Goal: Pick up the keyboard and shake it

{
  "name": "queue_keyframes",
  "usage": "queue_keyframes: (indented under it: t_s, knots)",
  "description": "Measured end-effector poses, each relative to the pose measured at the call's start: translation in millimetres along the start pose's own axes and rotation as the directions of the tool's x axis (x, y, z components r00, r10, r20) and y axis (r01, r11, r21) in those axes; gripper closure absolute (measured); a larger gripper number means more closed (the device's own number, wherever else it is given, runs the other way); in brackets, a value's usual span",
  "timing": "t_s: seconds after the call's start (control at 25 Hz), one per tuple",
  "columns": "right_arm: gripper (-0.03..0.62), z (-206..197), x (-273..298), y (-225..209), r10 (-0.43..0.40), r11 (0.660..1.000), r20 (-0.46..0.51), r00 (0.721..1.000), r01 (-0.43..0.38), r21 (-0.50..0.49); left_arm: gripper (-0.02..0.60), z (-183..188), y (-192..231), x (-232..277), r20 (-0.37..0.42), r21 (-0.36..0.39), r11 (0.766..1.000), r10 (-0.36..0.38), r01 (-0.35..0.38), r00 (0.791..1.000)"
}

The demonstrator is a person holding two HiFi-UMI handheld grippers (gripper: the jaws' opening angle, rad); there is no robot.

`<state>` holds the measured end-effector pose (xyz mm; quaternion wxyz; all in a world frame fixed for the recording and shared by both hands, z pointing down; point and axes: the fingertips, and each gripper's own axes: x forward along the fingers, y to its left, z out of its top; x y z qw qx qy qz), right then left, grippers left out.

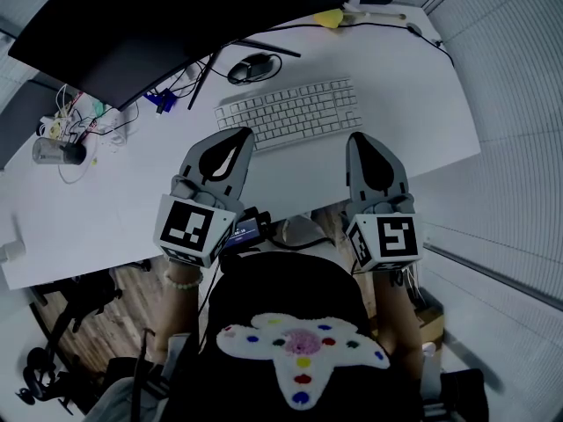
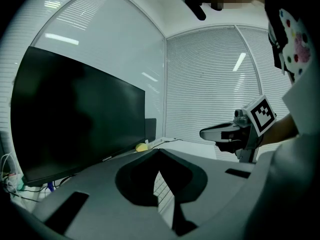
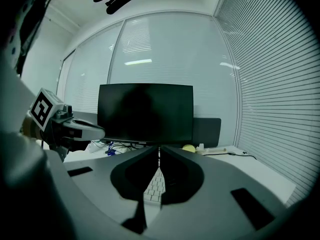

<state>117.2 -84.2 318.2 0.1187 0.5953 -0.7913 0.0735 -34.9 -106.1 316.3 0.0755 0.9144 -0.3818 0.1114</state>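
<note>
- Keyboard (image 1: pixel 290 111): flat on tabletop (image 1: pixel 431 104), just ahead of both fingertips.
- Left gripper (image 1: pixel 239 135), right gripper (image 1: pixel 359 139): fingers closed, empty.
- Judgement: fits keyboard awaiting lift or set back down; fingers clear of keys.

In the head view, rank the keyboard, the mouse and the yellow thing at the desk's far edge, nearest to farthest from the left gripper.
1. The keyboard, just ahead of the left gripper.
2. The mouse, beyond the keyboard.
3. The yellow thing, at the far edge.
</note>
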Motion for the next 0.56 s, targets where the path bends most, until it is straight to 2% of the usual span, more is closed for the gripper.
queue_keyframes:
  t_s: [0.08,0.36,0.56]
  knots:
    - [0.557,-0.9,0.1,-0.6,-0.001,1.000,-0.002,1.000,0.001,0.003,0.565,-0.7,0.4,0.4,0.002,0.013,1.000,-0.002,0.002,1.000]
    - [0.557,-2.4,0.3,-0.4,0.004,1.000,-0.008,1.000,-0.004,-0.001,0.566,-1.3,0.3,0.3,-0.004,-0.011,1.000,0.003,-0.003,1.000]
    - [0.557,-4.4,-0.2,0.4,0.002,1.000,-0.019,1.000,-0.002,-0.001,0.565,-2.2,1.7,0.4,0.003,0.016,1.000,0.002,-0.002,1.000]
